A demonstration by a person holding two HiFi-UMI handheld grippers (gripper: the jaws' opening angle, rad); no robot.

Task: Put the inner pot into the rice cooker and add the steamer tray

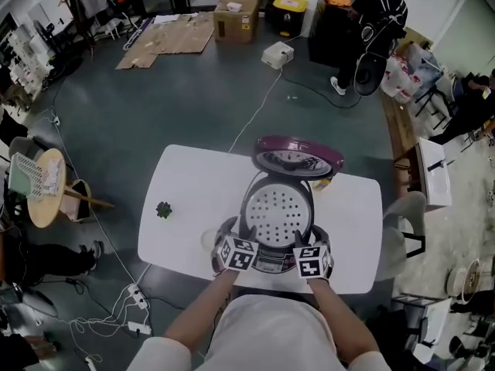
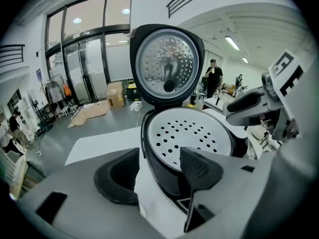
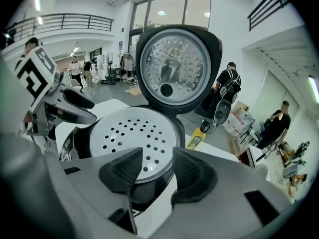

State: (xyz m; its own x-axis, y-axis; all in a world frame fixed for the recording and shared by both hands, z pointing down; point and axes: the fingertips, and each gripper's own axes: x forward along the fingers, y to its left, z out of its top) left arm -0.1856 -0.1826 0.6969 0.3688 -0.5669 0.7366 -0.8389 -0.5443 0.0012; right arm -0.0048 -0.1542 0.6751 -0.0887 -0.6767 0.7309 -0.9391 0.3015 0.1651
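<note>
Nearest the person, the left gripper (image 2: 159,157) and right gripper (image 3: 157,157) are hanging at about 7 and 5 o'clock of the cooker (image 1: 272,262), both angling down toward its front rim. The jaws of each are standing spread, with only the cooker's dark wall and a strip of counter (image 1: 193,199) showing in the gap, so neither is pinching anything. This pairing on either side probably suits a wide, shallow part that needs to go down level. Just beyond them the steamer tray (image 1: 277,211) is sitting flat in the cooker's mouth, its holed face up and its edge resting inside the rim all round. That placing looks right for the lid to shut over it. The inner pot is not showing; it is most likely lying hidden under the tray. At 12 o'clock the lid (image 1: 298,157) is standing tipped back on its hinge, keeping the mouth clear for loading from above. A small green thing (image 1: 163,209) is lying well apart at 9 o'clock, and a yellow bottle (image 3: 197,137) is standing near 2 o'clock behind the cooker. Farther off, a cable (image 1: 259,110) is running across the floor.
</note>
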